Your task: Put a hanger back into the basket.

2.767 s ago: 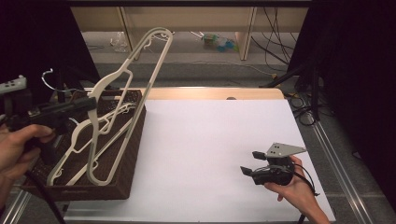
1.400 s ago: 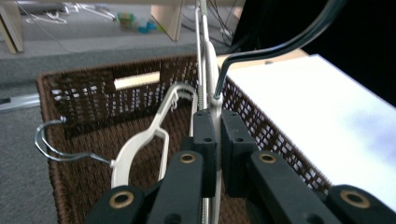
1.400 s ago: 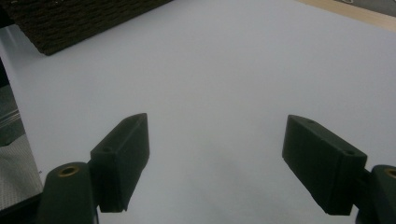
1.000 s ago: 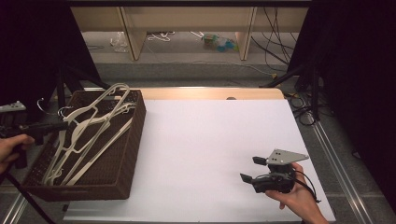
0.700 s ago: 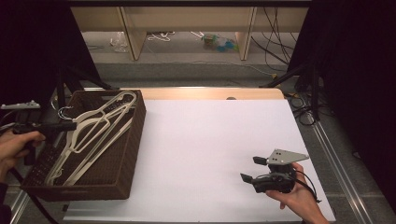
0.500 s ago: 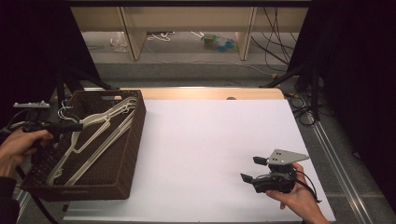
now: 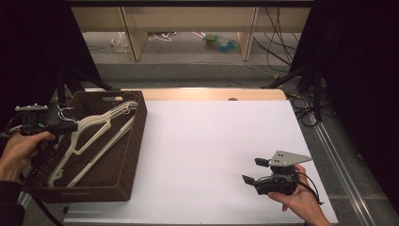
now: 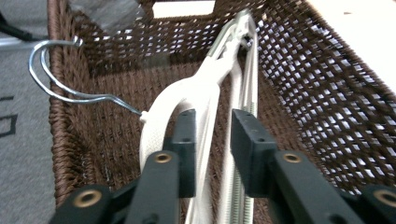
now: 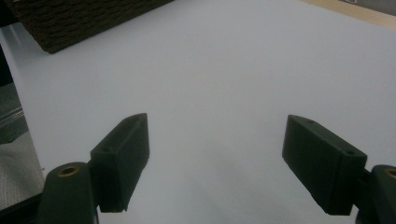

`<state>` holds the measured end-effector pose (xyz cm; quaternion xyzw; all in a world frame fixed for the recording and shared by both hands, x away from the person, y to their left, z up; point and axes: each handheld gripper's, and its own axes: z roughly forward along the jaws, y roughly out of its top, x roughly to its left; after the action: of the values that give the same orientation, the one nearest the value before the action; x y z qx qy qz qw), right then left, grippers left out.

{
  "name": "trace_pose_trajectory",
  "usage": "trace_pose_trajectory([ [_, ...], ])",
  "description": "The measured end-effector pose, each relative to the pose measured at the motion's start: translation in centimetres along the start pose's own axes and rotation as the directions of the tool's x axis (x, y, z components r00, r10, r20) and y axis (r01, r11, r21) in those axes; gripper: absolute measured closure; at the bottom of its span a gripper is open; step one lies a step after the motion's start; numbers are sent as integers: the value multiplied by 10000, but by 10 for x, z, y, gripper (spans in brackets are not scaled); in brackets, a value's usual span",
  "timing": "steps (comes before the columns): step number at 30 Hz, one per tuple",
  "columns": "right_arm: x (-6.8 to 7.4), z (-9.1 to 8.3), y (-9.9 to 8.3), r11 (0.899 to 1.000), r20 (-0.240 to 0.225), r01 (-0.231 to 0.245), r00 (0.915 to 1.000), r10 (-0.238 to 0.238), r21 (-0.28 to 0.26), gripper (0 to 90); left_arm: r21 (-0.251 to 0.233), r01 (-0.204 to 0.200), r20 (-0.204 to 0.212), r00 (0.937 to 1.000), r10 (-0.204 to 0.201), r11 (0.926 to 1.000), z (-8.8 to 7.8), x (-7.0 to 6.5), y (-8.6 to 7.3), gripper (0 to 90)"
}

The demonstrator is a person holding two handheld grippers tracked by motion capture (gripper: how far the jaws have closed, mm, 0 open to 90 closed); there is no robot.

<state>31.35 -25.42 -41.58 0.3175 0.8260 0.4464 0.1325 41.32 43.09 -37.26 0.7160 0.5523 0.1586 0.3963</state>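
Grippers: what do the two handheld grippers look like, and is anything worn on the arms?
Both are black. The right gripper carries a grey three-cornered plate with dark dots and trails a thin black cable. The left gripper has blocky black jaws with brass-coloured rivets; the high view shows a grey plate on top and a small green light. A dark sleeve covers the left forearm.
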Motion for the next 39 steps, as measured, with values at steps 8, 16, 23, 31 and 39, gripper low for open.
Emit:
trace_pose_trajectory([
  [8, 1, -1, 1, 10000, 55, -34, 10000, 35, -79, 237, -1403, -240, 184, 9995, 269, 9898, -24, -27, -3, 626],
  [16, 1, -3, 2, 9991, 137, -120, 9998, 126, -415, 225, -2740, -585, 110, 9979, 639, 9599, -50, -53, -19, 494],
  [23, 2, -4, 2, 9971, 279, -135, 9995, 156, -747, 218, -3203, -759, 188, 9961, 864, 9443, -66, -83, -33, 415],
  [31, 5, -11, 2, 9866, 462, -362, 9980, 441, -1592, 212, -3636, -1892, 1266, 9600, 2496, 9121, -52, -166, -55, 347],
  [39, 10, -24, -2, 9774, 523, -512, 9966, 632, -2051, 201, -3806, -1852, 2255, 9316, 2852, 9060, -18, -221, -73, 287],
])
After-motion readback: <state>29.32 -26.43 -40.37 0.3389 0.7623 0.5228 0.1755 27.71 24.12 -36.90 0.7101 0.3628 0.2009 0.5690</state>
